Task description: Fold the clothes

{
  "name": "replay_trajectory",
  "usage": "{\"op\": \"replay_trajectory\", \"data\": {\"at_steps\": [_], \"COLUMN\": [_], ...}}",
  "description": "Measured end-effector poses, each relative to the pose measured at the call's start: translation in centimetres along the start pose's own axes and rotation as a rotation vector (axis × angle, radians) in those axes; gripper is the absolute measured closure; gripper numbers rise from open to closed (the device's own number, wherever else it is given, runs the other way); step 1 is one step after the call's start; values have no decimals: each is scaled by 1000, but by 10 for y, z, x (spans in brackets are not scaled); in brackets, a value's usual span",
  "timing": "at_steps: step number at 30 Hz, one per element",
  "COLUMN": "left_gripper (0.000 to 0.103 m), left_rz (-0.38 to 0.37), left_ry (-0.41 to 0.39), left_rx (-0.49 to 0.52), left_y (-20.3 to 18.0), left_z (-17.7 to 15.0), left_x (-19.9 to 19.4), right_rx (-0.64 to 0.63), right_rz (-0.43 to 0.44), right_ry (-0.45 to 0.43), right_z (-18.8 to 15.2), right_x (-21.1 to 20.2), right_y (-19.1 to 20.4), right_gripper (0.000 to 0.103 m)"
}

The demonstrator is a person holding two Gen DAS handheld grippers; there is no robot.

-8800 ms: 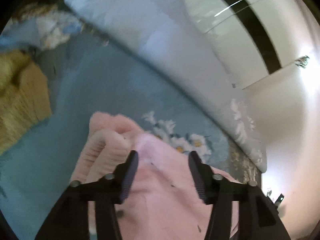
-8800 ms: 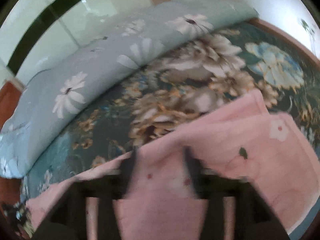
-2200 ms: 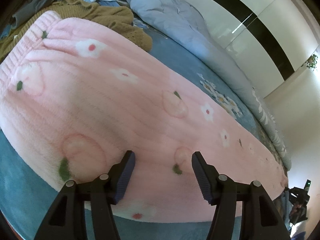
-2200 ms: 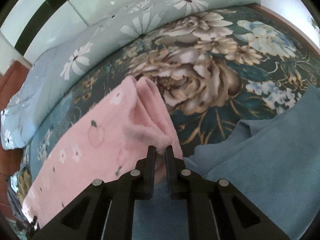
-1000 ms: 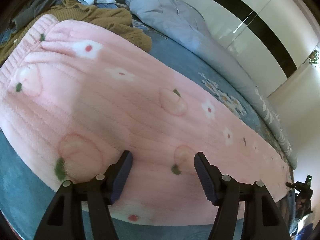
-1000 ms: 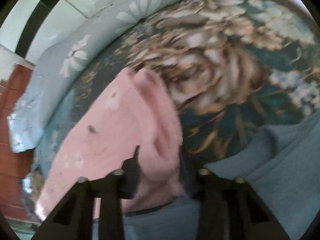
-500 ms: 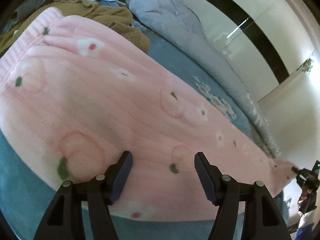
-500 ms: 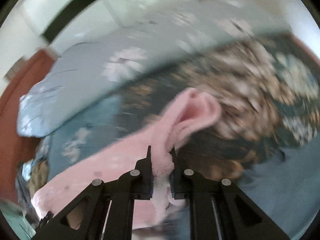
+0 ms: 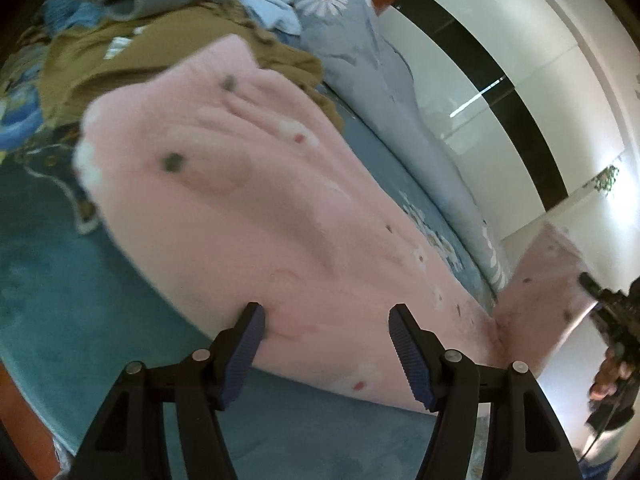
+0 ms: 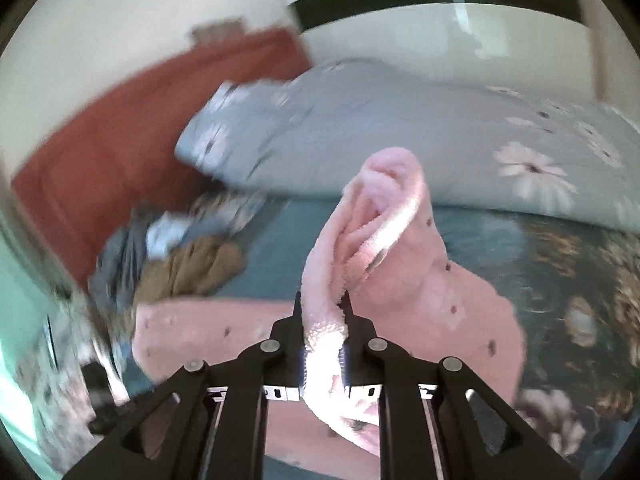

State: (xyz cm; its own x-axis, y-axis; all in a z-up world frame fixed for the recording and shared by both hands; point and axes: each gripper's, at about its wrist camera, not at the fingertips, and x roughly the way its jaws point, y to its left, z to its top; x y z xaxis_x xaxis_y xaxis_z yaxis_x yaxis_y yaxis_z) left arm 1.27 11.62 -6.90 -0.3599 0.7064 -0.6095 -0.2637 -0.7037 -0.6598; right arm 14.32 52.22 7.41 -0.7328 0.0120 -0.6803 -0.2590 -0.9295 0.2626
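Fold underway: my right tongs [image 10: 323,312] clamped the pink garment [image 9: 240,208], lifting its end off the bed [image 9: 80,320] to double it; left tongs [image 9: 326,322] gaped wide, empty.

The pink fleece garment [image 9: 248,208] with small flower prints lies spread out, one end lifted.

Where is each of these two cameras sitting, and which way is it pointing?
Left wrist: rides the left hand-held gripper, looking along its open fingers over the pink garment on the bed; far right, the person's other hand.
Right wrist: rides the right hand-held gripper, shut on the garment's lifted end, facing the headboard.
Shared: garment, brown clothes, daisy quilt.
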Motion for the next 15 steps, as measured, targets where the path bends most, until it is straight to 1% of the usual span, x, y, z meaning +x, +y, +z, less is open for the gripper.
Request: {"op": "replay_trajectory", "data": {"at_steps": [2, 5, 7, 9, 12, 14, 15], "left_gripper": [35, 35, 34, 34, 34, 34, 34], "left_rz": [-4, -13, -18, -25, -26, -23, -22], "left_ry": [-6, -7, -7, -6, -7, -7, -7], "left_rx": [-25, -54, -65, -71, -71, -69, -68], "left_y": [9, 20, 25, 26, 24, 20, 18], "left_z": [0, 0, 0, -1, -1, -1, -1], "left_x": [-2, -3, -3, -1, 3, 6, 8], "right_rx": [-70, -146, -192, -237, -286, -298, -305], "right_rz": [16, 26, 8, -29, -65, -49, -40], "right_ry": [60, 148, 191, 235, 249, 244, 241], "right_z": [-17, -48, -69, -89, -105, -112, -116], "right_x": [31, 68, 85, 101, 111, 112, 113], "right_y": [35, 73, 90, 104, 115, 123, 128], "right_gripper": [90, 90, 90, 90, 86, 78, 71]}}
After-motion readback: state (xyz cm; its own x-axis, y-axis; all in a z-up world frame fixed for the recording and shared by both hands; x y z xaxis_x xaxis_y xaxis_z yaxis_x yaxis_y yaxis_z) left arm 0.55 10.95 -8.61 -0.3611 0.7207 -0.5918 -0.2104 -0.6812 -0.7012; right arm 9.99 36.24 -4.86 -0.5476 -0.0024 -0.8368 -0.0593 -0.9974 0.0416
